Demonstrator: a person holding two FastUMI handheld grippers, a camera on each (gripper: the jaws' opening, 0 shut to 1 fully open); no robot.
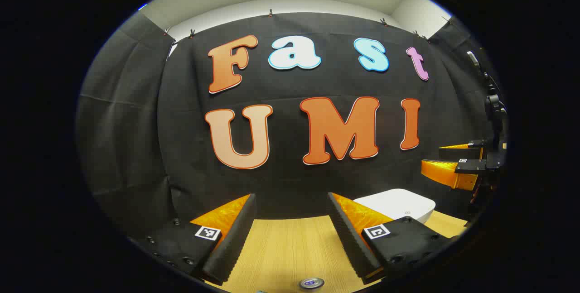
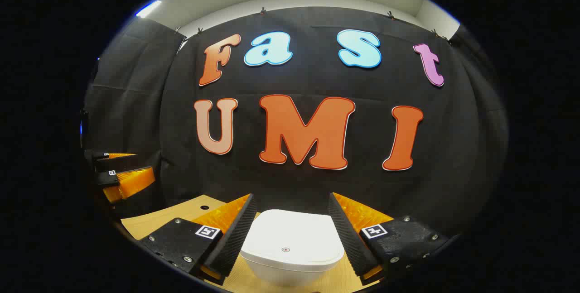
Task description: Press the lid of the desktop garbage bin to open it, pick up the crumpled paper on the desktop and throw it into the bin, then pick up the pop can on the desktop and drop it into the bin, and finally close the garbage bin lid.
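My left gripper point(image 1: 290, 234) hangs above the table point(image 1: 290, 247), its jaws spread wide with nothing between them but bare wood. At the very bottom edge of the left gripper view, just below the gap, I see the top of the can point(image 1: 311, 283), standing upright on the table. Off to the right of my left fingers sits the bin point(image 1: 396, 204), white, its lid down; the near part of it is hidden behind my right-hand finger. Farther right and higher, my right gripper point(image 1: 446, 164) shows in the air, its two fingers apart. In the right gripper view, my right gripper point(image 2: 290, 234) is held over the bin point(image 2: 292, 250), jaws wide open and not touching it: the lid point(image 2: 290, 238) lies shut and flat, framed between my two fingers, with a small round mark near its front edge. The bin rests on the table point(image 2: 149, 225), where a small dark hole shows in the wood to the left. At the far left of that view my left gripper point(image 2: 120, 170) floats, fingers parted, well apart from the bin. I cannot make out the crumpled paper.
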